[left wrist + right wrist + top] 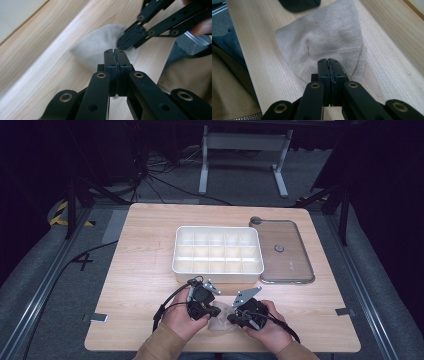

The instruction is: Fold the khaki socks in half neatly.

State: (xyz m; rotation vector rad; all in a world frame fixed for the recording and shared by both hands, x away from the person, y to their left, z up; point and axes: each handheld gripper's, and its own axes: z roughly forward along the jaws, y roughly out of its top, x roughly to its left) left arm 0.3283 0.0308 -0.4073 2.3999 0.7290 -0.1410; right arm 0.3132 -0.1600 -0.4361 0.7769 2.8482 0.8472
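Cloth (220, 319) lies near the front edge of the surface (140, 270), between the left hand-held gripper (212, 311) and the right hand-held gripper (234, 318); behind them sit a white divided tray (218, 269) and a clear lid (285, 251). Left gripper view: jaws pressed together at the cloth's (100, 45) edge (a pinch cannot be confirmed), the other gripper closed just beyond. Right gripper view: jaws closed on a raised fold of cloth (324, 37).

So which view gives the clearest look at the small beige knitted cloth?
The right gripper view: the beige knitted cloth spreads wide, its ribbed weave sharp. The left gripper view catches it blurred behind both tools. The high view shows a pale scrap between the hands.
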